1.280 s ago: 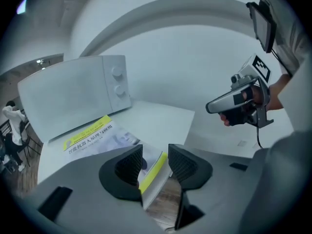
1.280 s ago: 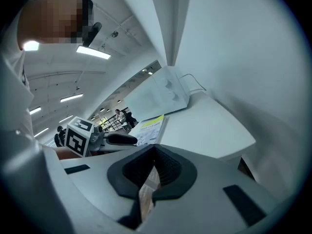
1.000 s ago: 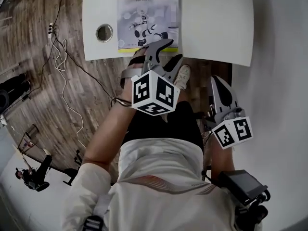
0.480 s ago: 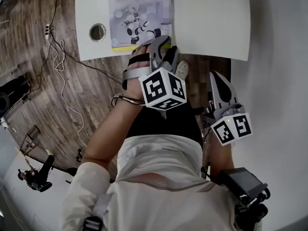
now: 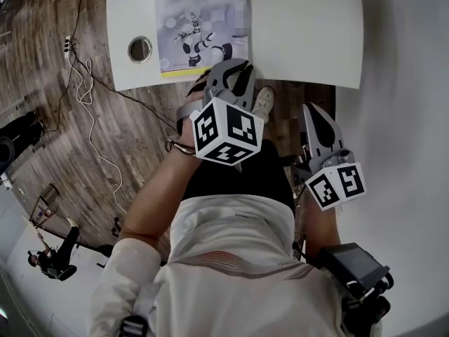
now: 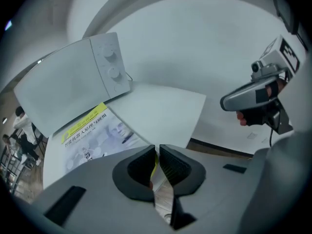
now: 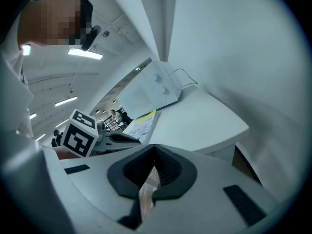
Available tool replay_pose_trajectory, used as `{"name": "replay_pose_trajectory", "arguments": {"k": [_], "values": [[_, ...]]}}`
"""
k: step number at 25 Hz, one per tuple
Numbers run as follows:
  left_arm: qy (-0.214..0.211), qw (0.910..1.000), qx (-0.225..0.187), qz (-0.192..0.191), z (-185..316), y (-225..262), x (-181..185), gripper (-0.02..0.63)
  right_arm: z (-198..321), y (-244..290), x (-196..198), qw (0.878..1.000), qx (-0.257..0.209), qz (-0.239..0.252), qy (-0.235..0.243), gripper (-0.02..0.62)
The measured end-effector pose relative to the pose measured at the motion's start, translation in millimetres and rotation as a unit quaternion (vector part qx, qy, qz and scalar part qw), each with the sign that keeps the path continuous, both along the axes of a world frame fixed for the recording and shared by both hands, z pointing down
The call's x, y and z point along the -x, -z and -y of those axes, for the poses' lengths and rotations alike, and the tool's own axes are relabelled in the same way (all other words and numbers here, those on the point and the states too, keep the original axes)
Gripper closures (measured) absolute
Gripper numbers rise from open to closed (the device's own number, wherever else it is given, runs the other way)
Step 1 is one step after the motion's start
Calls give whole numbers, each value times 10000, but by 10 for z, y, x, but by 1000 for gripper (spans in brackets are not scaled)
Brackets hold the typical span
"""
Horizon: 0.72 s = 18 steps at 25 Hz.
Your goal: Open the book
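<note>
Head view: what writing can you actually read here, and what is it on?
"智能机器人原理与应用": the title on the book cover.
Smaller line under the title and the print on the cover's yellow strip: too small to read.
Marker cubes: black-and-white square patterns only, no words.

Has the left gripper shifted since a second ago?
No. The left gripper stays at the book's near corner on the table edge; its jaws have just closed onto that corner.

A yellow-banded, pale paperback book (image 5: 202, 23) is seen laid flat on a white rectangular table (image 5: 302, 27), beside a round metal-rimmed hole (image 5: 140, 48).
</note>
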<state>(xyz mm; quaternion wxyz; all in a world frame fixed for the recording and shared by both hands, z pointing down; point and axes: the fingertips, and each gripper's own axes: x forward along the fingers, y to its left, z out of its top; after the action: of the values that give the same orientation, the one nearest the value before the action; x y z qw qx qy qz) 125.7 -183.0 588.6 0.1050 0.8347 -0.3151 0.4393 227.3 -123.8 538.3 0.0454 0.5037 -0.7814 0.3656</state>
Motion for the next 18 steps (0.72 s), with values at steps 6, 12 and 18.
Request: {"name": "replay_pose_trajectory", "arguments": {"k": [6,12,18], "values": [[253,9980,113,-561,15,64,23,569,21,-16,28,10000,28,28,40,592],[553,9920,268,-1107,33,142,64,574,24,-16,27,10000,20,29,92,592],[706,9848,126,-1583,116,418,110,577,39,19,56,9998,-9,28,176,592]]}}
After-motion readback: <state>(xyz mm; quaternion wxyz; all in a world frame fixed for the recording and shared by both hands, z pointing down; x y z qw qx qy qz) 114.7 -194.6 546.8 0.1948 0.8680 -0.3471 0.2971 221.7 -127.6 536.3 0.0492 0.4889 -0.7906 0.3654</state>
